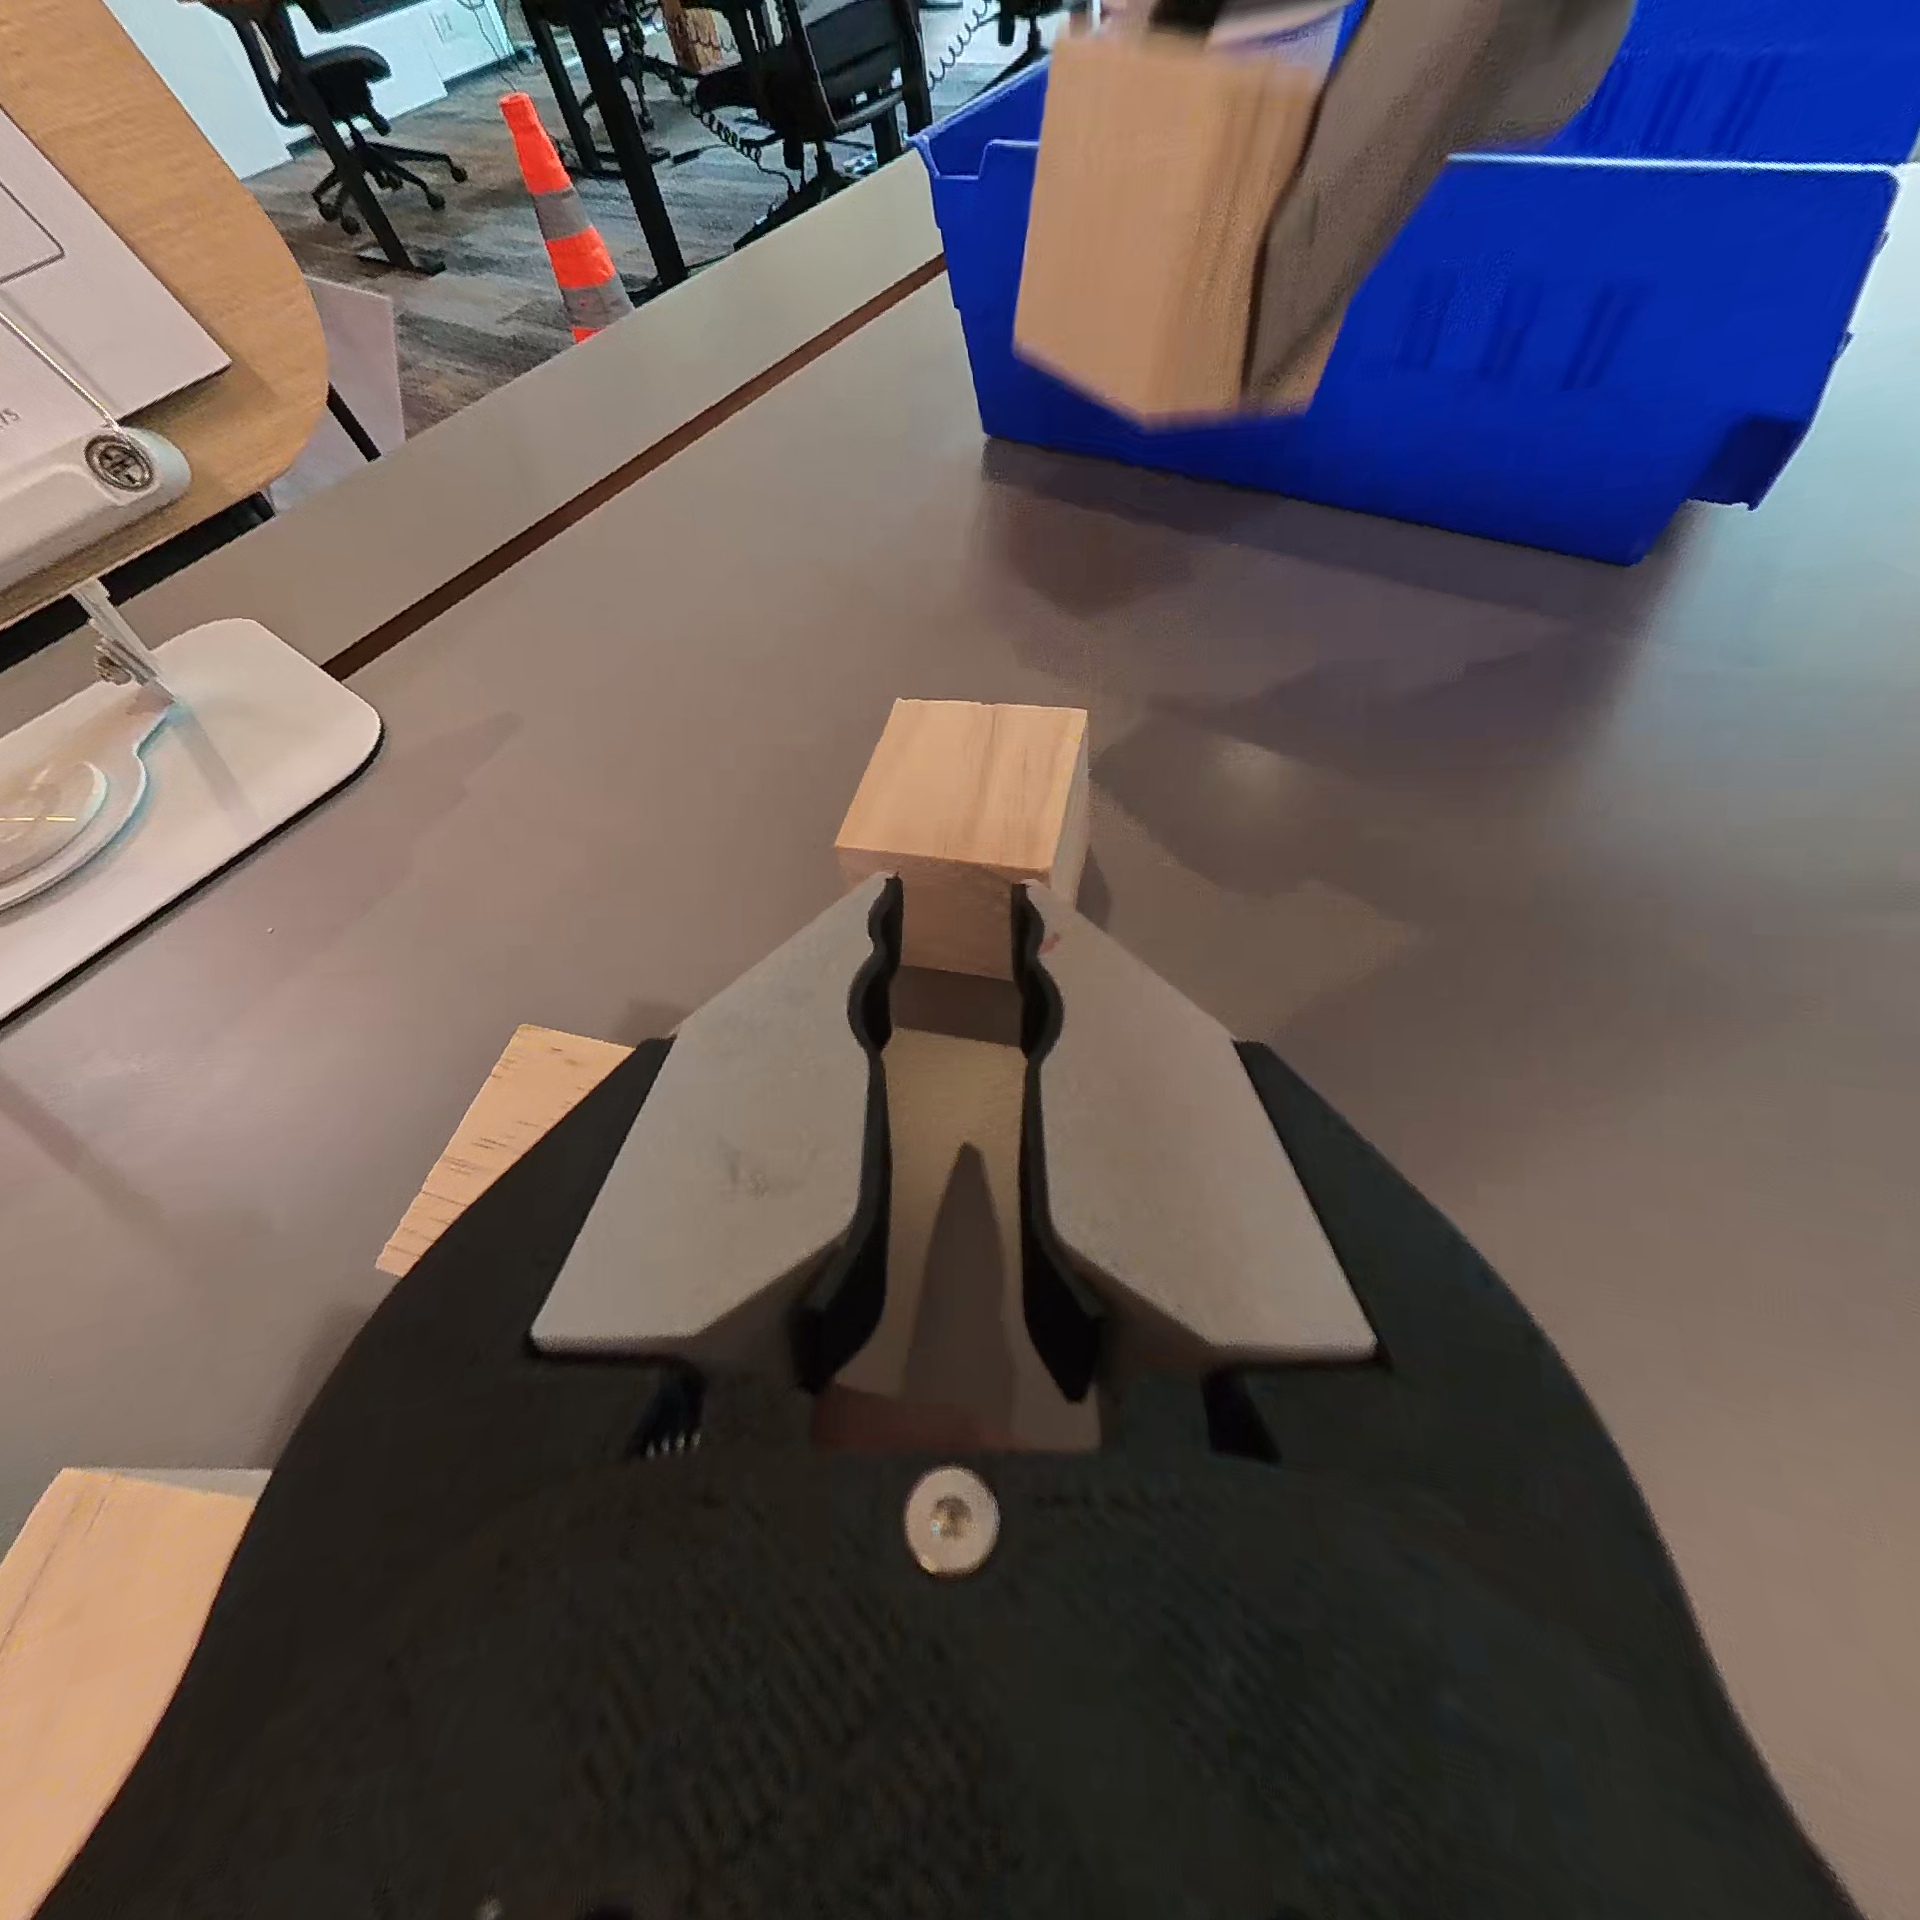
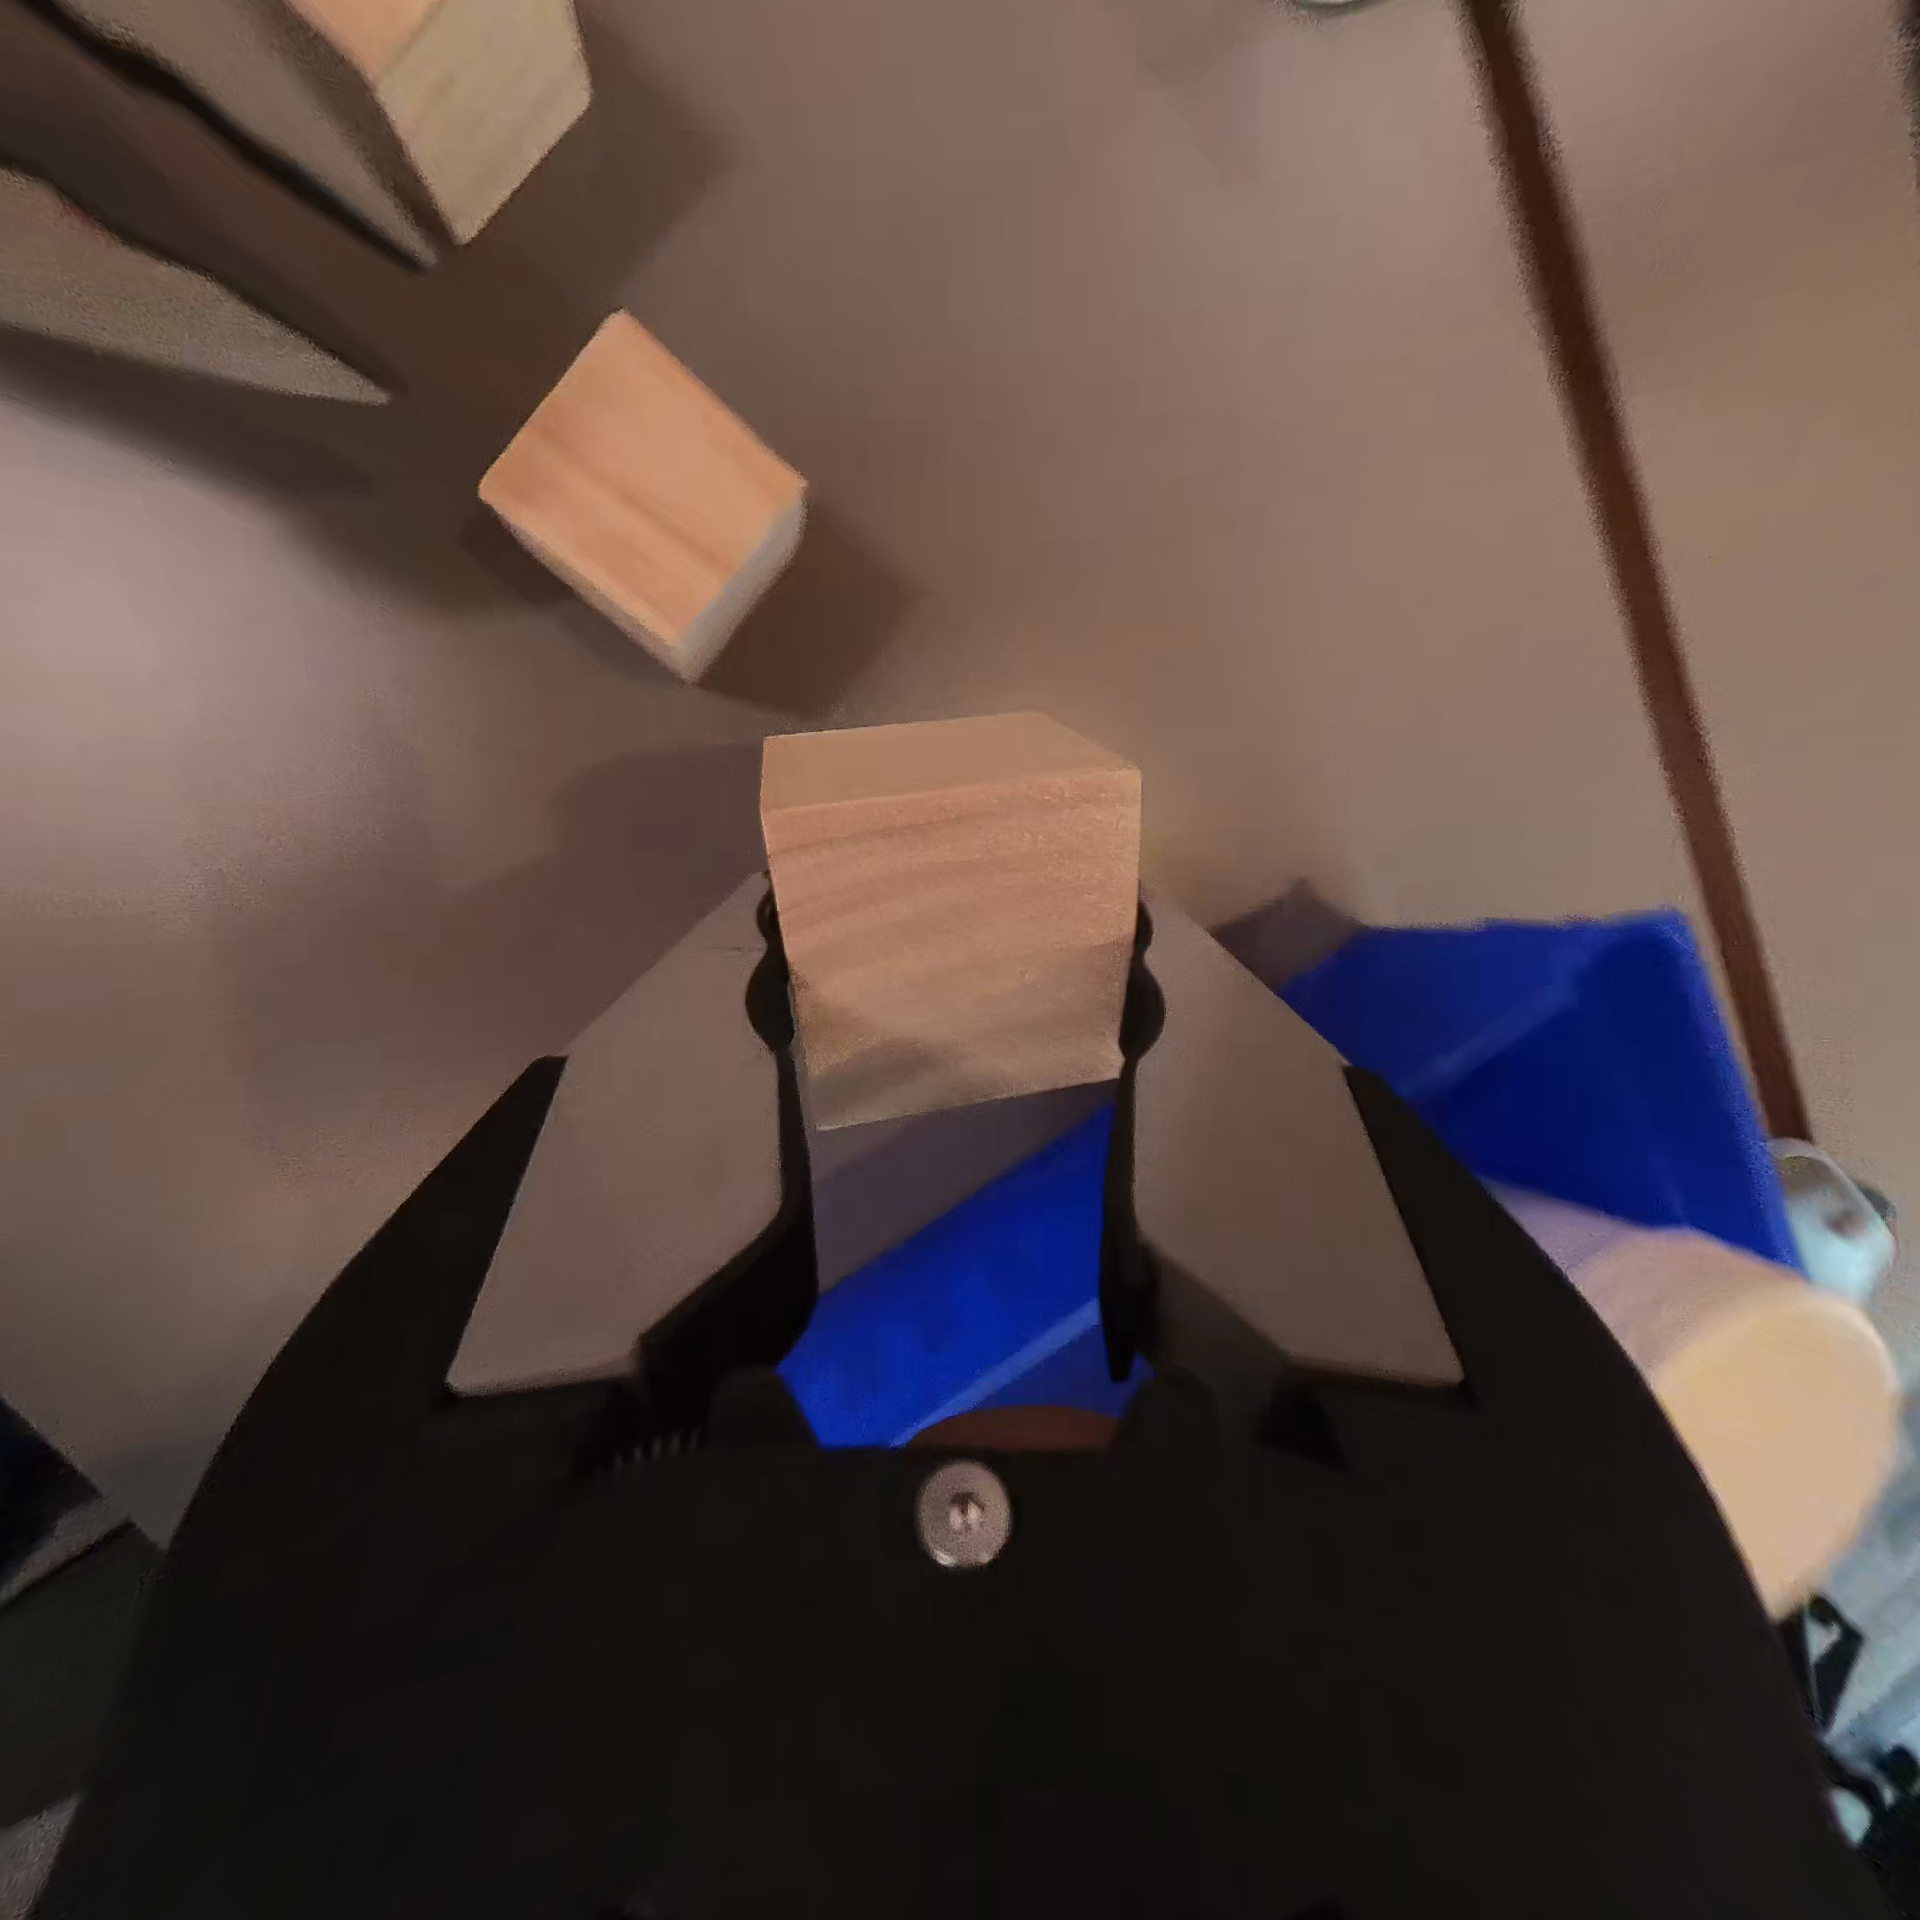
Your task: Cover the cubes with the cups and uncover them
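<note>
Worktop: the worktop (image 1: 665,665) is grey-brown and smooth, with a thin dark line (image 1: 623,488) running across it.
Floor: the floor (image 1: 457,239) has dark, patchy grey carpet.
Chairs: black office chairs (image 1: 353,114) on wheels stand far back.
Desks: desks with black legs (image 1: 623,125) stand beside the chairs.
Cone: an orange cone (image 1: 566,218) with grey bands stands on the floor.
Wall: a white wall (image 1: 208,73) shows far back.
Light: soft and even, with faint shine on the worktop.
</note>
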{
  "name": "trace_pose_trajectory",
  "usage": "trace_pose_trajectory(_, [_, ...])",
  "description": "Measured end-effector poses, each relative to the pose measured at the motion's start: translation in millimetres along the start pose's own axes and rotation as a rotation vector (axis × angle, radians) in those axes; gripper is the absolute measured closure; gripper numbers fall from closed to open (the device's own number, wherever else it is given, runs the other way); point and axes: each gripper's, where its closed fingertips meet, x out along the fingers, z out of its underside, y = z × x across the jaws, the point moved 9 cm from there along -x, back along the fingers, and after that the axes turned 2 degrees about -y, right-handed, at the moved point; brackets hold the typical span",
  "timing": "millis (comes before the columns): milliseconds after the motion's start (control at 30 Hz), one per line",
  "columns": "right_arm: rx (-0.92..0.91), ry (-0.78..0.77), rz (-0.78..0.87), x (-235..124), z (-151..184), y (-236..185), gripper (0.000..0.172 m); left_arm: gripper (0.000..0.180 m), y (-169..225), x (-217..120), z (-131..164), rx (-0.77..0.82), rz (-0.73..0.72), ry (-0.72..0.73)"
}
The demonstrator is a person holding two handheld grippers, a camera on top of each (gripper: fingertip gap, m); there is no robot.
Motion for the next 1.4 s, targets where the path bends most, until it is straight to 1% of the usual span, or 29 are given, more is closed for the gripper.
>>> trace_pose_trajectory(67, [0.081,0.031,0.098,-32,16,18,0.110,0.161,0,1,0,0.004,0.000,-0.002])
trace_pose_trajectory(133, [0.157,0.023,0.191,-56,43,35,0.110,0.161,1,1,0,0.013,-0.004,-0.007])
trace_pose_trajectory(233, [0.306,-0.030,0.267,-72,91,55,0.110,0.161,3,1,-1,0.026,-0.006,-0.002])
trace_pose_trajectory(333, [0.414,-0.089,0.280,-68,137,62,0.109,0.162,4,0,-1,0.033,-0.008,0.000])
trace_pose_trajectory(433, [0.523,-0.152,0.282,-51,176,64,0.109,0.162,6,-1,-2,0.042,-0.013,0.007])
trace_pose_trajectory(533, [0.602,-0.228,0.295,-28,209,65,0.109,0.162,4,-1,-1,0.037,-0.018,0.002])
trace_pose_trajectory(600, [0.634,-0.268,0.265,-13,223,61,0.114,0.162,4,-1,0,0.032,-0.018,0.000])
trace_pose_trajectory(633, [0.642,-0.286,0.259,-8,228,59,0.111,0.162,3,0,0,0.032,-0.018,-0.002])
trace_pose_trajectory(667, [0.640,-0.302,0.271,-6,231,58,0.116,0.162,4,0,0,0.032,-0.018,-0.003])
trace_pose_trajectory(767, [0.655,-0.310,0.273,-7,232,57,0.117,0.162,5,2,1,0.042,-0.013,-0.015])
trace_pose_trajectory(967, [0.746,-0.402,0.259,-10,235,55,0.117,0.162,7,5,4,0.065,-0.017,-0.039])
trace_pose_trajectory(1067, [0.770,-0.399,0.273,-12,234,52,0.118,0.162,6,3,2,0.060,-0.026,-0.023])
trace_pose_trajectory(1233, [0.776,-0.340,0.311,-23,229,50,0.123,0.162,5,3,2,0.054,-0.025,-0.022])
trace_pose_trajectory(1367, [0.719,-0.318,0.350,-33,222,48,0.117,0.162,5,4,3,0.058,-0.031,-0.028])
trace_pose_trajectory(1400, [0.689,-0.293,0.357,-36,217,46,0.118,0.162,5,4,3,0.053,-0.033,-0.028])
